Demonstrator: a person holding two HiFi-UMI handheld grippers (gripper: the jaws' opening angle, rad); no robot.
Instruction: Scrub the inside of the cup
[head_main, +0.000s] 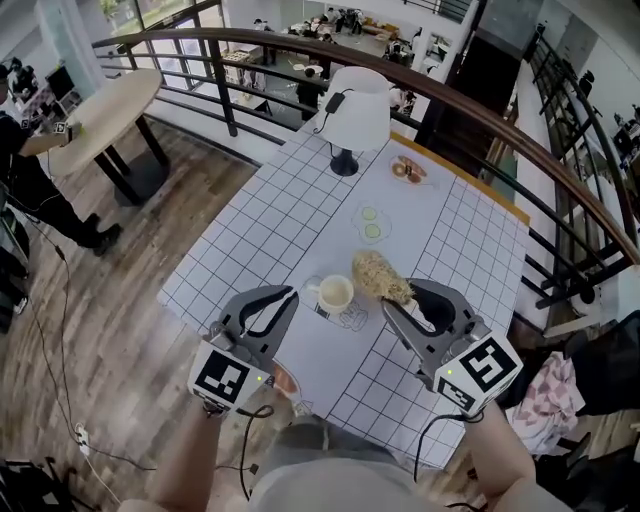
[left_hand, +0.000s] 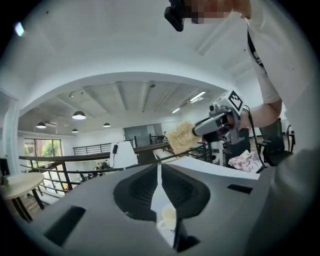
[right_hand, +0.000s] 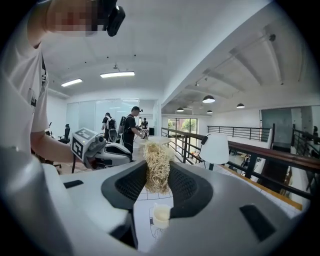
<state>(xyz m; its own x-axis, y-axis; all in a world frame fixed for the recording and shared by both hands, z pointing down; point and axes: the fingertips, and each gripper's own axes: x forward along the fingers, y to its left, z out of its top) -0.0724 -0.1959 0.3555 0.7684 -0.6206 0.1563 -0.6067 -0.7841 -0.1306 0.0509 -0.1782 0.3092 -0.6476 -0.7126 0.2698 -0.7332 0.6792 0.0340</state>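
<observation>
The cup (head_main: 334, 294) stands upright on the table (head_main: 455, 235), with neither gripper touching it. The right gripper (head_main: 398, 300) is clamped on a scrubber (head_main: 380, 276), held in the air just right of the cup and not inside it. The left gripper (head_main: 288, 296) hovers just left of the cup, jaws together on nothing. Scrubbing looks not yet begun: the scrubber must first go into the cup.

We see bright, even light and soft shadows. Ceiling lamps (right_hand: 117, 74) glow; gripper views bend at their dark edges.
</observation>
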